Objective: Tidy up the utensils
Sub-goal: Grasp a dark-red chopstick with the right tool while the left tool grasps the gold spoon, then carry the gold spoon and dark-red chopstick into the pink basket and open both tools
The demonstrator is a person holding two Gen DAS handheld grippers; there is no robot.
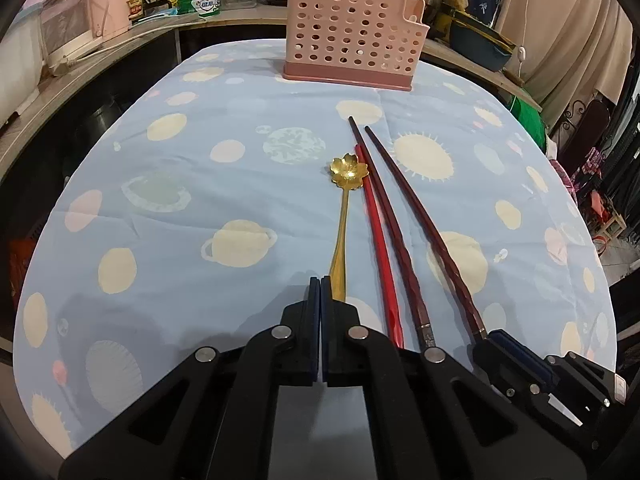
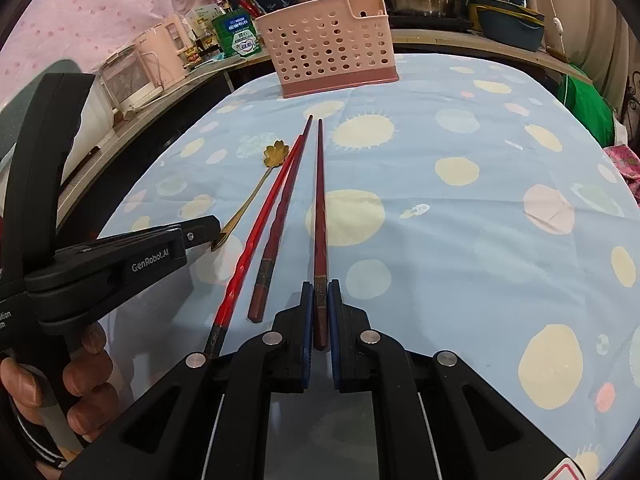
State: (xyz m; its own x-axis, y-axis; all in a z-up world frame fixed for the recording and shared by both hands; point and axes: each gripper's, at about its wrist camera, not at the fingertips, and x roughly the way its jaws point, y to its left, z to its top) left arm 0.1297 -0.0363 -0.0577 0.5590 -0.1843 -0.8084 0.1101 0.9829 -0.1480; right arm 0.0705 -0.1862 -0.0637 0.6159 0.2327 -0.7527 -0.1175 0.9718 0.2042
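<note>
Pink perforated utensil holder [image 1: 352,28], contents unseen

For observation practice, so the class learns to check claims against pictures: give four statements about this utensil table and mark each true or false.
1. The pink holder stands upright on the table. True.
2. The gold spoon sits inside the holder. False: it lies on the tablecloth.
3. The right gripper is shut on a dark chopstick. True.
4. The left gripper is wide open. False: it is shut.
</note>
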